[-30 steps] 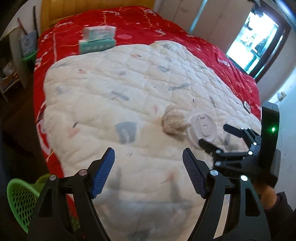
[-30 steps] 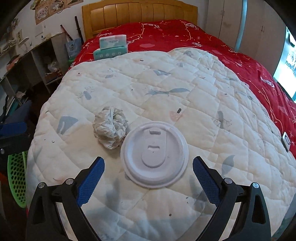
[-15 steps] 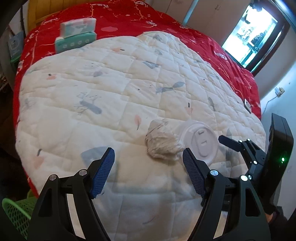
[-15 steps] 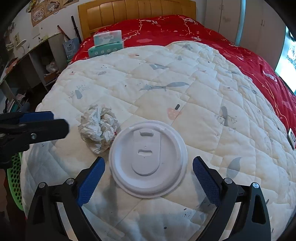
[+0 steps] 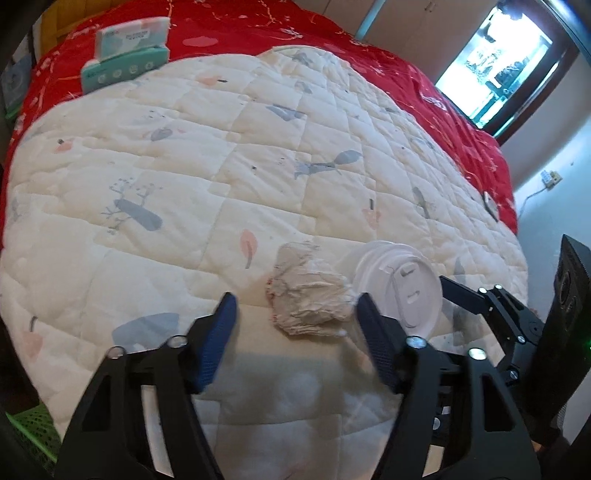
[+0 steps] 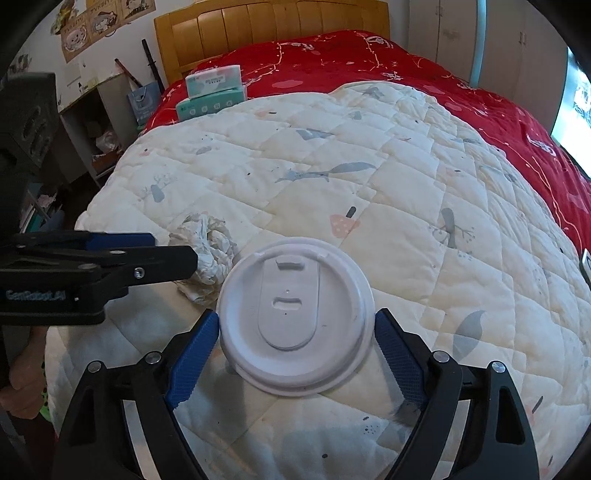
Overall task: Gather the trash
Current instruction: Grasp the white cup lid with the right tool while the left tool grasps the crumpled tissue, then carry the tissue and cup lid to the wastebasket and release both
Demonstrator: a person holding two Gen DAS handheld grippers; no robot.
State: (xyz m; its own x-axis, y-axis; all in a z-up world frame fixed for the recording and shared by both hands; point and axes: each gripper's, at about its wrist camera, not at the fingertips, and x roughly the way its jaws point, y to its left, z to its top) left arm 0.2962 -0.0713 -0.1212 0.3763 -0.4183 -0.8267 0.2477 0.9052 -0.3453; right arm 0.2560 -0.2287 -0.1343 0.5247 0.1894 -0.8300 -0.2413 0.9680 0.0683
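Observation:
A crumpled white paper wad (image 5: 310,295) lies on the white quilt (image 5: 221,166), touching a round white plastic lid (image 5: 400,284) on its right. My left gripper (image 5: 295,310) straddles the wad with its jaws closing; the right pad is at the wad's edge and the left pad stands apart from it. In the right wrist view the lid (image 6: 295,317) lies flat between the blue pads of my right gripper (image 6: 295,320), whose jaws are closing to just beside its rim. The left gripper (image 6: 147,254) reaches in from the left over the wad (image 6: 212,251).
Two stacked tissue packs (image 6: 212,92) sit on the red bedspread (image 6: 332,59) at the far end, before a wooden headboard (image 6: 273,26). A green mesh basket (image 5: 33,435) stands off the bed's near-left corner. Shelves (image 6: 92,122) line the left wall. A person's hand (image 6: 22,387) holds the left gripper.
My left gripper has come forward and down until the wad sits between its fingers. Both pairs of jaws have narrowed. The right gripper has edged closer around the lid.

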